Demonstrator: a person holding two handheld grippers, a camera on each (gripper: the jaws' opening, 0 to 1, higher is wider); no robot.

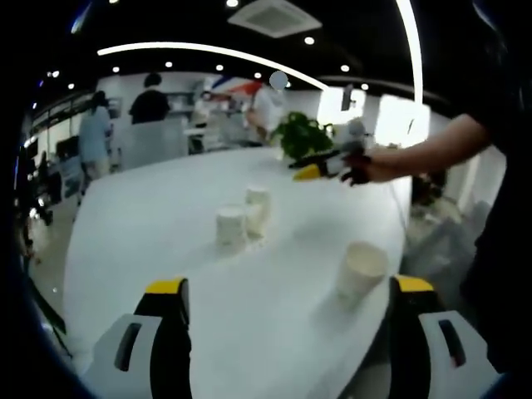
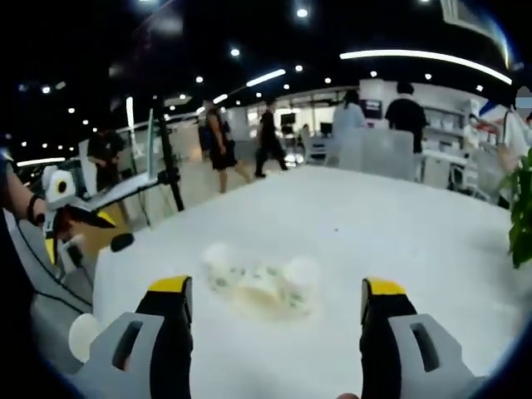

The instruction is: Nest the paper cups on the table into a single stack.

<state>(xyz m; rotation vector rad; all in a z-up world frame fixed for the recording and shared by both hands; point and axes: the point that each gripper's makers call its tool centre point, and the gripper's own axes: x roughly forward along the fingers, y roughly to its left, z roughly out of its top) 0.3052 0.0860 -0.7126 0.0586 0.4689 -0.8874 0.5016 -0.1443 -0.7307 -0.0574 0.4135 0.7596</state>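
White and broad, the tabletop (image 1: 166, 224) runs away from me under dark ceilings with strip lights, and people stand at desks beyond its far edge.

From the left gripper view, going left to right: the tabletop's left edge curves down toward the floor, with open bare surface inside it. My left gripper (image 1: 287, 320) stands released, jaws wide apart with nothing between them, low over the near edge. Ahead, near the middle, an upside-down paper cup (image 1: 230, 227) stands just beside a second cup pair (image 1: 258, 208) behind it. Further right, a lone paper cup (image 1: 361, 270) lies tilted close to the right-hand edge, well apart from the others. Above it my right gripper (image 1: 309, 172) reaches in over the tabletop, held by my hand (image 1: 366, 166); a green plant (image 1: 301, 135) sits behind.

From the right gripper view, my right gripper (image 2: 278, 320) is also released, jaws spread. Between and just beyond them blurred paper cups (image 2: 262, 283) lie on the tabletop (image 2: 399, 233), bare surface all round them.
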